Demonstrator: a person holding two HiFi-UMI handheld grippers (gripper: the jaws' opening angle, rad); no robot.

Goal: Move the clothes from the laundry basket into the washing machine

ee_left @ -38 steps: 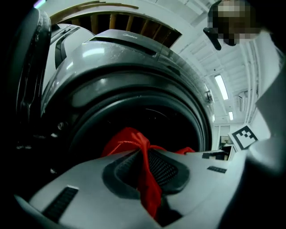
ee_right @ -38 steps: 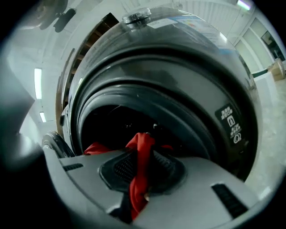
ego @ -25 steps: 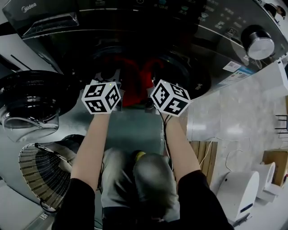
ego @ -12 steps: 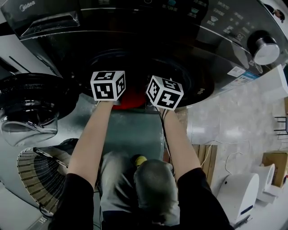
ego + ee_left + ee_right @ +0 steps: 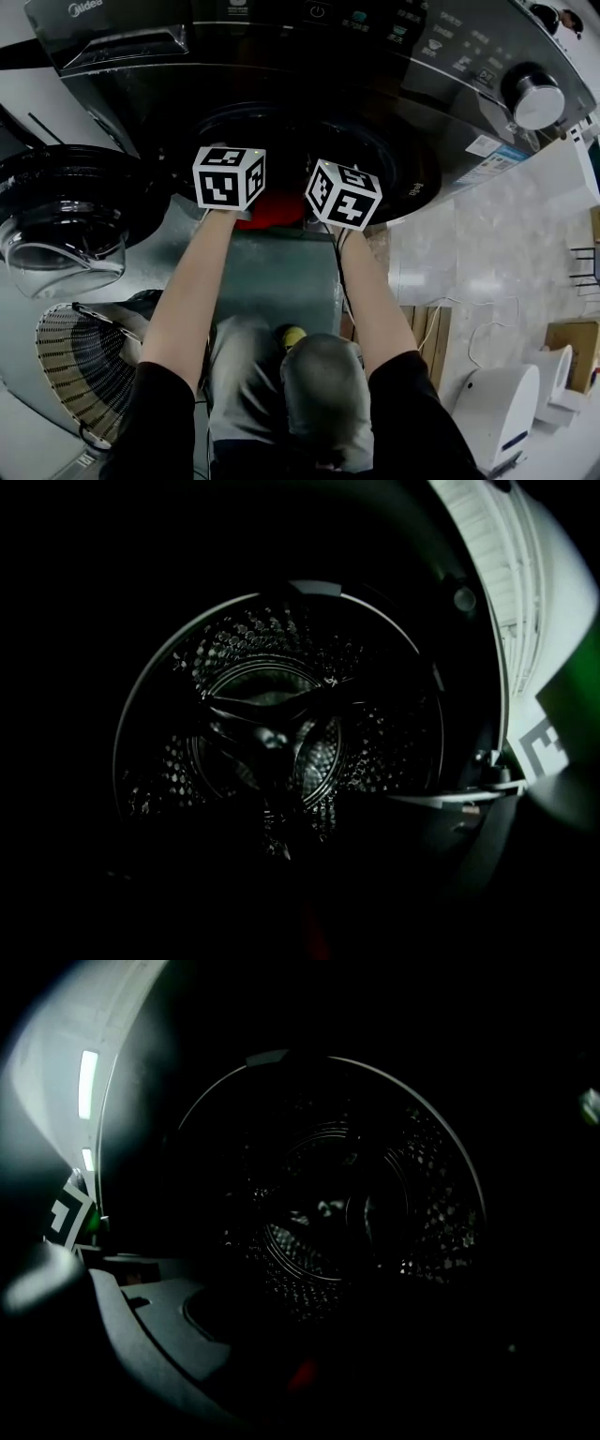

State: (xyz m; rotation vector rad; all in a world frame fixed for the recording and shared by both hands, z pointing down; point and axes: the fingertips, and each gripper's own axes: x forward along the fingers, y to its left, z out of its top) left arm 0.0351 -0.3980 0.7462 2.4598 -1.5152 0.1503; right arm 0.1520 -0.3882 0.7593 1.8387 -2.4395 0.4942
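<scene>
The dark front-loading washing machine (image 5: 281,56) stands with its round drum mouth (image 5: 309,141) facing me. Both grippers reach into that mouth side by side; only their marker cubes show in the head view, the left gripper (image 5: 230,176) and the right gripper (image 5: 343,195). A red garment (image 5: 272,210) lies at the lower lip of the mouth between them. Both gripper views look into the dark perforated drum (image 5: 281,733) (image 5: 347,1213). Red cloth (image 5: 300,1372) shows faintly low down, beneath the jaws. Both pairs of jaws are opening, with nothing seen between them.
The machine's door (image 5: 61,220) hangs open at the left with its glass bowl. A ribbed laundry basket (image 5: 80,370) sits at lower left with a dark item at its rim. A white appliance (image 5: 497,403) and wooden pieces (image 5: 427,323) stand at the right.
Both cubes moved up into the drum mouth and rolled. The red garment, broadly visible a second ago, now shows only as a small patch at the lip.
</scene>
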